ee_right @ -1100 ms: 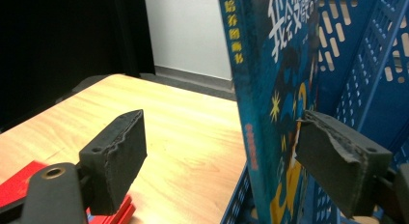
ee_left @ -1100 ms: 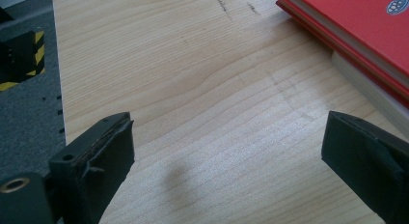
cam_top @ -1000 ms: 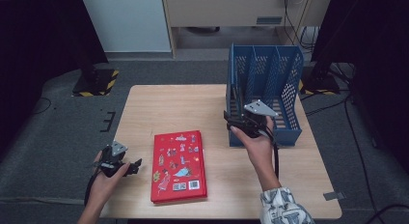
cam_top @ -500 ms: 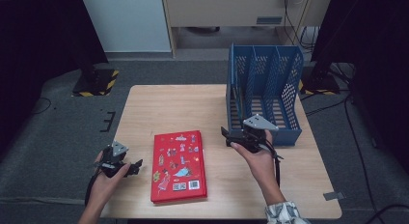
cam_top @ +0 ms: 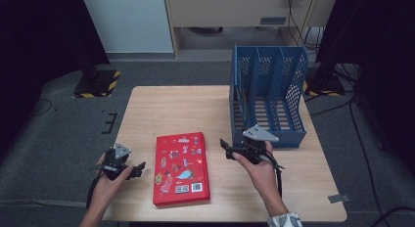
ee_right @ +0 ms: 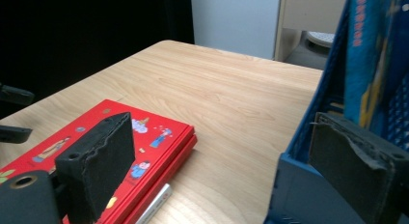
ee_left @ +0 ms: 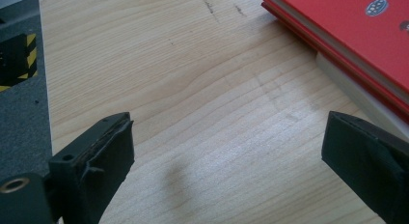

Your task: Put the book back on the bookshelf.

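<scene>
A red book [cam_top: 182,168] with cartoon pictures lies flat near the table's front edge, also seen in the left gripper view [ee_left: 347,21] and the right gripper view [ee_right: 140,137]. My left gripper [cam_top: 139,169] rests low just left of it, jaws wide apart [ee_left: 226,156] over bare wood. My right gripper [cam_top: 225,149] hovers between the book and the blue file rack [cam_top: 269,90], pointing left. Its jaws [ee_right: 226,161] have just been opening and nothing is between them. A blue book [ee_right: 366,55] with orange lettering stands in the rack's left slot.
The wooden table [cam_top: 171,109] is bare behind the red book. The rack's front corner [ee_right: 294,185] sits close to my right jaw. A black-and-yellow base [cam_top: 95,82] stands on the floor beyond the table's left corner.
My right gripper has drawn back from the rack toward the front of the table and sunk lower, nearer the red book. The left gripper has stayed put.
</scene>
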A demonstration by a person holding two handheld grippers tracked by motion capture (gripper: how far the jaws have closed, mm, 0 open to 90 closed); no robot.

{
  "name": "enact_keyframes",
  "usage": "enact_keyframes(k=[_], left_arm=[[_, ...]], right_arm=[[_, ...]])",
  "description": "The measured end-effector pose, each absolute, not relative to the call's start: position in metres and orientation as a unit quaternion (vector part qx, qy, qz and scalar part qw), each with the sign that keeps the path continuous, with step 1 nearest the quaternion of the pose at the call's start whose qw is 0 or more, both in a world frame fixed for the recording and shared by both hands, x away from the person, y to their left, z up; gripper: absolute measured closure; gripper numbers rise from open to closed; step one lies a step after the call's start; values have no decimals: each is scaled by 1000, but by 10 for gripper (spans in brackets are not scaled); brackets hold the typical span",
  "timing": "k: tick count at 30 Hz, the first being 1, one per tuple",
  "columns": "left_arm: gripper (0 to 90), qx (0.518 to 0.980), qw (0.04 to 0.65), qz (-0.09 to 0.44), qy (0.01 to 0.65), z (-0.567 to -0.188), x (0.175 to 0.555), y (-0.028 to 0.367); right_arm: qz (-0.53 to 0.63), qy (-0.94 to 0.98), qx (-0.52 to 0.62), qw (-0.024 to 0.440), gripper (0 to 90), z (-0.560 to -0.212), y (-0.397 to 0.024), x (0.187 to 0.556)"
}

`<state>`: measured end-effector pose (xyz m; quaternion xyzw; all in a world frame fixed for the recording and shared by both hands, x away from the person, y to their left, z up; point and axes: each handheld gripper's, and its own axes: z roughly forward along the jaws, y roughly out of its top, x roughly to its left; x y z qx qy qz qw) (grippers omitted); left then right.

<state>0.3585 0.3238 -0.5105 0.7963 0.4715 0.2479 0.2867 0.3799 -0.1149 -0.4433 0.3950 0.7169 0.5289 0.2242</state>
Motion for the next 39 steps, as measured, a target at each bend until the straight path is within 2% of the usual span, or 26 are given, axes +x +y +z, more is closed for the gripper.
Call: enact_keyframes(k=[12, 18, 24, 28, 39], left_arm=[[51, 798, 308, 233, 462, -504, 350, 310], [66, 806, 329, 220, 441, -498, 340, 294], [76, 813, 354, 188, 423, -497, 337, 280], [86, 817, 371, 161, 410, -499, 337, 274], [75, 818, 377, 123, 416, -508, 341, 266]], right_arm=[[524, 743, 367, 198, 208, -460, -100, 364], [510, 768, 351, 160, 259, -475, -90, 358], [499, 786, 342, 126, 254, -486, -78, 355], [493, 794, 338, 108, 215, -492, -70, 353], [468, 820, 320, 75, 168, -507, -48, 350]])
